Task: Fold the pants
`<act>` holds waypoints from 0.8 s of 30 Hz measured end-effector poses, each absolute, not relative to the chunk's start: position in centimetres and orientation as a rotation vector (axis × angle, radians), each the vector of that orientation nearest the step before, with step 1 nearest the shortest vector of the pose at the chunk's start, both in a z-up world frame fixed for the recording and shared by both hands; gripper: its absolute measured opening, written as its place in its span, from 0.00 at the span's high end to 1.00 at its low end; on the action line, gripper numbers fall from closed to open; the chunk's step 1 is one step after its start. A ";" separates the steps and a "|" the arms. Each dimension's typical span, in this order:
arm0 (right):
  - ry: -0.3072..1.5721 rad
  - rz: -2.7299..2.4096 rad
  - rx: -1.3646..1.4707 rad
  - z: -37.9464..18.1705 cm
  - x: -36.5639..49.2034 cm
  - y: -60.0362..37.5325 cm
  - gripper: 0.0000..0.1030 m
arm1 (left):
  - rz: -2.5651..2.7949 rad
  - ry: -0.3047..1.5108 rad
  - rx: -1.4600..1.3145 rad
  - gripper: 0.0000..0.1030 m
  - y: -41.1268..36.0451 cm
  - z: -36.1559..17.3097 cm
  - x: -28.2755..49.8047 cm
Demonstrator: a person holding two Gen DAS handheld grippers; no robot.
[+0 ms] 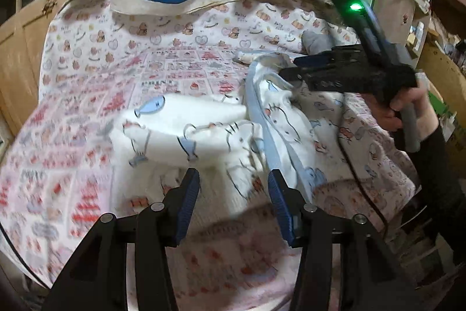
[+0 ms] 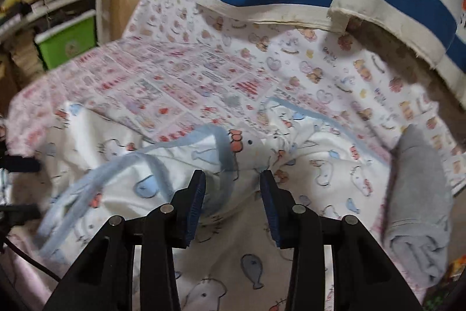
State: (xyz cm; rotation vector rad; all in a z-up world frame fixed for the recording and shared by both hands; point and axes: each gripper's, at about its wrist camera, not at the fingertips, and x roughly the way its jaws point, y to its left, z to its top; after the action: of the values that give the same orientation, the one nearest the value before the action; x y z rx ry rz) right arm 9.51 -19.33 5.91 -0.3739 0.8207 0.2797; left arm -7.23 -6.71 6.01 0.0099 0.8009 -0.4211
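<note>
So the pants [image 1: 221, 136] are lying crumpled on the bed [image 1: 87, 95], white with little cartoon cats and fish and a pale blue waistband [image 1: 262, 118]. Nothing is folded yet as far as I can tell; the whole thing is one rumpled heap.

What matters for the next grab: in the left wrist view the heap sits straight ahead of the left tool [image 1: 233, 194] and a bit to the right, with the waistband running as a long blue strip from just beside the right-hand pad up and away. So the long line of that band points roughly away from the left tool rather than across it. Its pads stand apart with only fabric below them, gripping nothing.

The right tool [image 1: 294, 75] reaches in from the right in that same view, a hand [image 1: 404, 104] on its handle, tips right over the far end of the waistband. In its own view the right tool [image 2: 233, 191] is also parted and empty, hovering over the band loop, which curves off to its left.

My guess is that the right one is nearer the band's far end and the left one nearer the near end. There's also a grey cloth [image 2: 419, 200] off to the right, well clear.
</note>
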 end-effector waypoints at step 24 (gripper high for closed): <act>0.655 0.280 -0.024 12.3 13.1 -24.3 0.90 | -0.375 0.754 0.029 0.98 -5.9 10.2 -5.2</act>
State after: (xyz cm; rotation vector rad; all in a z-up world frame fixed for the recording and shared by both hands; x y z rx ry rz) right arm 13.08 -24.30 12.27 -0.0239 0.6547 0.2803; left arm -5.17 -5.90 10.20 0.0287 0.7544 -0.3747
